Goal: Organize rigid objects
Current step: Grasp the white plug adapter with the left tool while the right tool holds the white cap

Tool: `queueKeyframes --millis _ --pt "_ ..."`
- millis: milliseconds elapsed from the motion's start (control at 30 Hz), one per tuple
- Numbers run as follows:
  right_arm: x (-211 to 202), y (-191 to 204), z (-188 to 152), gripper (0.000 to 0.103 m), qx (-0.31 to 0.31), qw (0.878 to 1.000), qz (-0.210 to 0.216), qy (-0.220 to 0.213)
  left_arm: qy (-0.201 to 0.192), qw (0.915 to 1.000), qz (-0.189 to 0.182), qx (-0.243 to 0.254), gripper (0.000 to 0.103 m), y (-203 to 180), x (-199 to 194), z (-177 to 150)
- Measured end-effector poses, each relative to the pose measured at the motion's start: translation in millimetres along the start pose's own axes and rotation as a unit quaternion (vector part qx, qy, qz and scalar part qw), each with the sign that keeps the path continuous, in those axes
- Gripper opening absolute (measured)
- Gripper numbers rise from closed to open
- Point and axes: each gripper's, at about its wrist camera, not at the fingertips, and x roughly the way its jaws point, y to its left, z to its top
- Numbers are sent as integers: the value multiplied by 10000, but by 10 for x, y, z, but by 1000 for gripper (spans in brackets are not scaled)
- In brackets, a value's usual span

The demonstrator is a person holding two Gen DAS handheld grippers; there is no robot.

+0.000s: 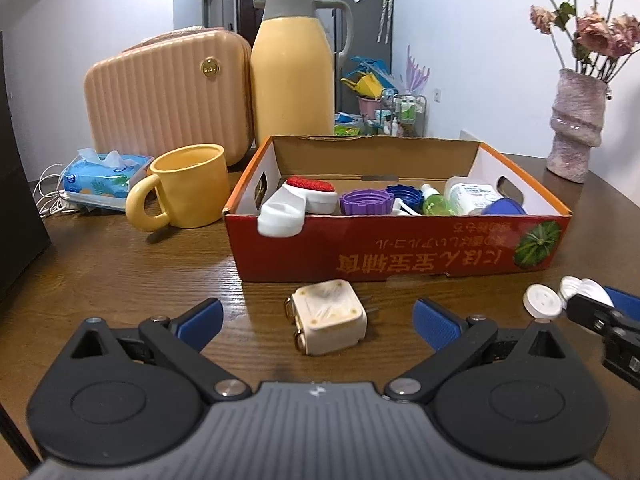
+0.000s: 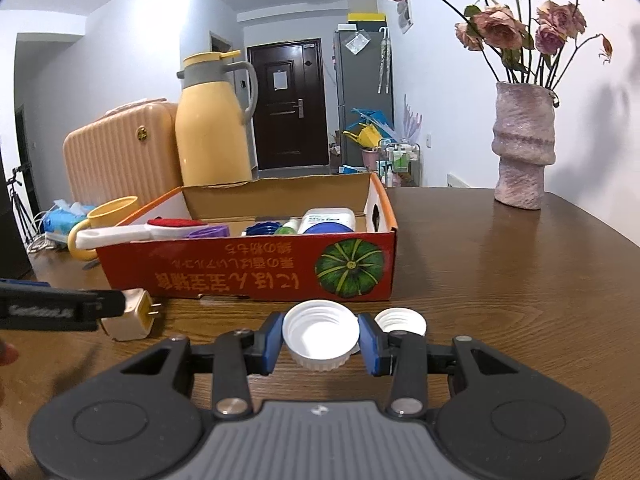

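Note:
A red cardboard box (image 1: 400, 256) (image 2: 248, 268) on the wooden table holds lids, small bottles and a white brush with a red pad (image 1: 296, 200). A cream plug adapter (image 1: 328, 322) (image 2: 132, 314) lies on the table in front of the box, between the wide-open fingers of my left gripper (image 1: 318, 324). My right gripper (image 2: 322, 342) is shut on a large white screw cap (image 2: 320, 334), upside down. A smaller white cap (image 2: 402, 320) lies on the table just beyond its right finger. In the left wrist view the right gripper (image 1: 576, 300) shows at the right edge with the caps (image 1: 540, 300).
A yellow mug (image 1: 184, 190), a tissue pack (image 1: 104, 176), a peach case (image 1: 168, 92) and a yellow thermos jug (image 1: 294, 64) stand left of and behind the box. A pink vase (image 2: 522, 144) with dried roses stands at the table's far right.

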Motion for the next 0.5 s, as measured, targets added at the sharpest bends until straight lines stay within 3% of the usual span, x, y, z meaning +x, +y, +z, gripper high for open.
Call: queueKeyframes --millis 300,500 --pt "-7 -4 -6 39 2 10000 15 -23 435 9981 320 -300 103 -16 453 54" --pt "0 13 -17 39 -15 10000 -3 6 615 9967 316 -429 101 1 612 40"
